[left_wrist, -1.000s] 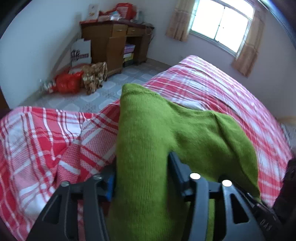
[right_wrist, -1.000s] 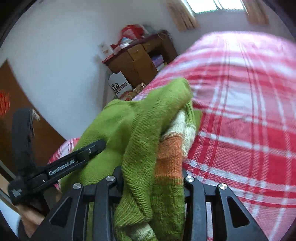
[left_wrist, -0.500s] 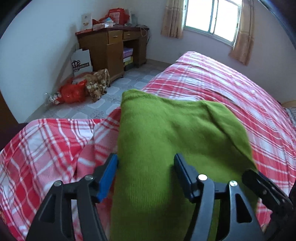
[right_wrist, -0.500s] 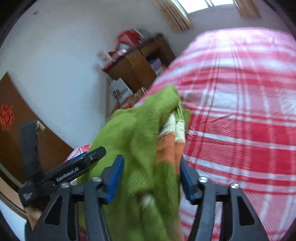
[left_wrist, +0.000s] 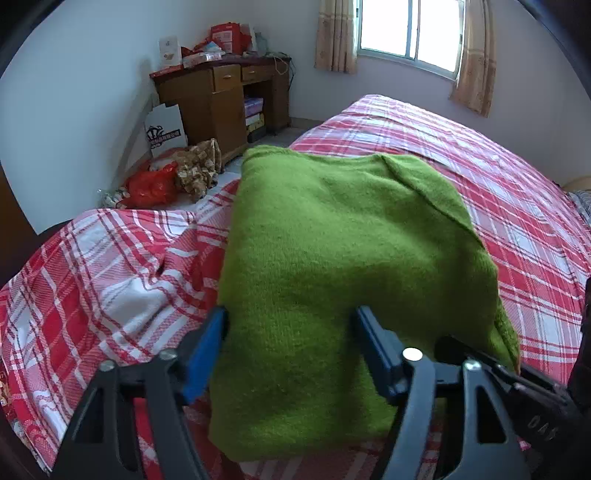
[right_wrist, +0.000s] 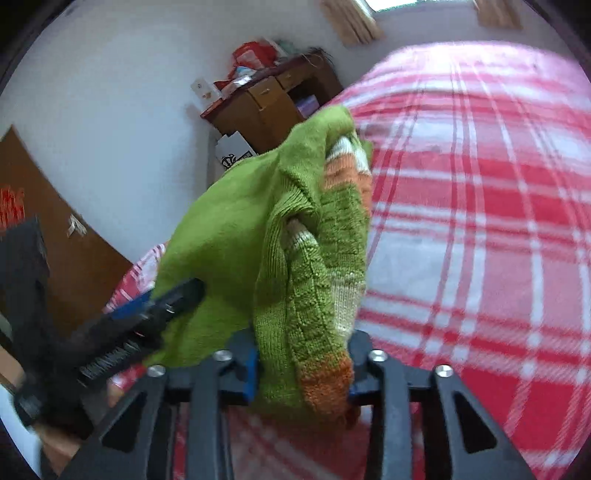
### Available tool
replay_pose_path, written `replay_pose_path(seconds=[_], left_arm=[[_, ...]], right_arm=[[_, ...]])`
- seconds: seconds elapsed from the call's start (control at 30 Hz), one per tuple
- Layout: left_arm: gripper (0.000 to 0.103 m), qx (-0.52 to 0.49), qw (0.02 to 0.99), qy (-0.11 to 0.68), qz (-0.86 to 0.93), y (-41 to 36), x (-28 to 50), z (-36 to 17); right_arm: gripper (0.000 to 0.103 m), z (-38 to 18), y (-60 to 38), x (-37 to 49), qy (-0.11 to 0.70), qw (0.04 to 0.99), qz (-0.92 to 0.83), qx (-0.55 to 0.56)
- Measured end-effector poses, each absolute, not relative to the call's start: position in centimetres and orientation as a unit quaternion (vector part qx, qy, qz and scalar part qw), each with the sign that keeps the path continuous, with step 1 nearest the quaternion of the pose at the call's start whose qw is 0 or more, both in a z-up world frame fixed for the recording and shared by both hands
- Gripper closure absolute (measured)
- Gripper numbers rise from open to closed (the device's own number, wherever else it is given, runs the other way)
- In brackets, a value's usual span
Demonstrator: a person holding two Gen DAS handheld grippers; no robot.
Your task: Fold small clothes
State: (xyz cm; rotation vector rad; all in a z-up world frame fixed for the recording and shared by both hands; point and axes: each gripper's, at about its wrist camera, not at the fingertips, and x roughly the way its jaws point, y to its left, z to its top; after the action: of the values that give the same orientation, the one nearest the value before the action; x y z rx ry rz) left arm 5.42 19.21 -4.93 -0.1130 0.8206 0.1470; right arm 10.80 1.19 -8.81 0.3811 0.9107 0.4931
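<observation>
A small green knit sweater (left_wrist: 332, 251) lies folded on the red plaid bed (left_wrist: 110, 266). Its near edge lies between the blue-padded fingers of my left gripper (left_wrist: 290, 339), whose jaws stand wide apart. In the right wrist view the sweater (right_wrist: 295, 236) shows orange and cream stripes at its side. My right gripper (right_wrist: 303, 365) has its jaws apart, with the striped edge lying between them. The left gripper also shows in the right wrist view (right_wrist: 140, 325), at the sweater's left.
A wooden desk (left_wrist: 221, 99) with clutter on top stands against the far wall. A white bag (left_wrist: 164, 129), a red bag (left_wrist: 147, 188) and a patterned cloth (left_wrist: 197, 170) lie on the floor beside it. The bed (right_wrist: 480, 221) stretches away to a window (left_wrist: 406, 33).
Both grippers have opened and let go of the sweater. It has settled flat on the bed, and both grippers have drawn back a little.
</observation>
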Motion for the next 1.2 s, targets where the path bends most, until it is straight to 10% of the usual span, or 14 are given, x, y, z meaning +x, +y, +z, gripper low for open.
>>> replay_pose_path(seconds=[0.4,0.77,0.87,1.2], left_arm=[[0.039,-0.035,0.911,0.403,0.083,19.6,4.1,-5.2],[0.034,-0.021,0.911,0.399,0.099,19.3,-0.8,-6.1],[0.03,-0.019,0.911,0.401,0.094,18.8,-2.5,-5.9],[0.018,-0.013,0.92,0.385,0.073,17.4,-7.3,-4.2]], right_arm=[[0.079,-10.7,-1.0,9.7,0.446,0.809,0.256,0.286],[0.057,-5.8,-0.6,0.5,0.377,0.909,0.145,0.099],[0.029,-4.2,-0.5,-1.7,0.355,0.924,0.127,0.056],[0.028,-1.3,0.2,-7.0,0.321,0.941,0.107,0.028]])
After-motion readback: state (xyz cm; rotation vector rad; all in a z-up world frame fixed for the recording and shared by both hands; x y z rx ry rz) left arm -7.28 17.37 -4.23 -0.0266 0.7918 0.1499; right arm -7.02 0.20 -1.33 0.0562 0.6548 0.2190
